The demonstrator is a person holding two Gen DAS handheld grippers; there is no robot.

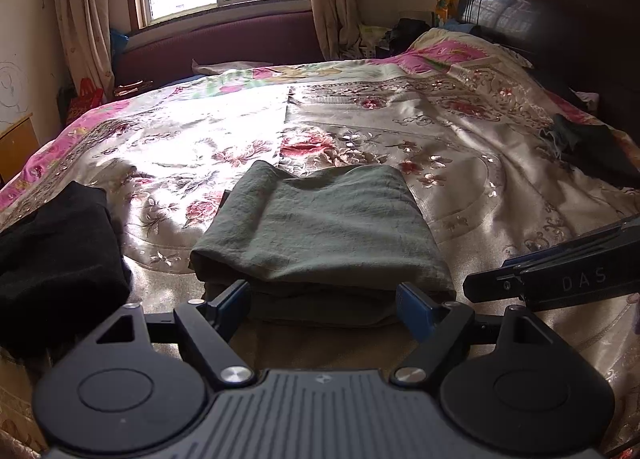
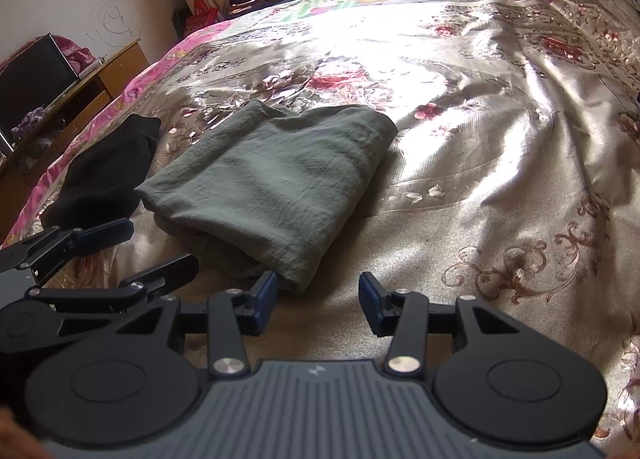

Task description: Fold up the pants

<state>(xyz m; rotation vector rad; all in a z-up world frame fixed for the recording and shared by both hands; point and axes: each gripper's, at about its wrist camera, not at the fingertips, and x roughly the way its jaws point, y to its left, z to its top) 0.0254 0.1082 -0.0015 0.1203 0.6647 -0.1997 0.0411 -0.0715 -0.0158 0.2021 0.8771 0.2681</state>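
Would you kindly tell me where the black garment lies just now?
The black garment lies on the floral bedspread at the left in both wrist views, just left of the folded green pants.

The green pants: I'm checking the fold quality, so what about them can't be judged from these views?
- Green pants: inner layers and underside hidden by the top layer, both views.
- Near edge, left wrist view: partly covered by left gripper fingers.
- Black garment: cut off by left edge.

left tongs [image 1: 324, 305] spread wide, right tongs [image 2: 318, 301] half open, both empty
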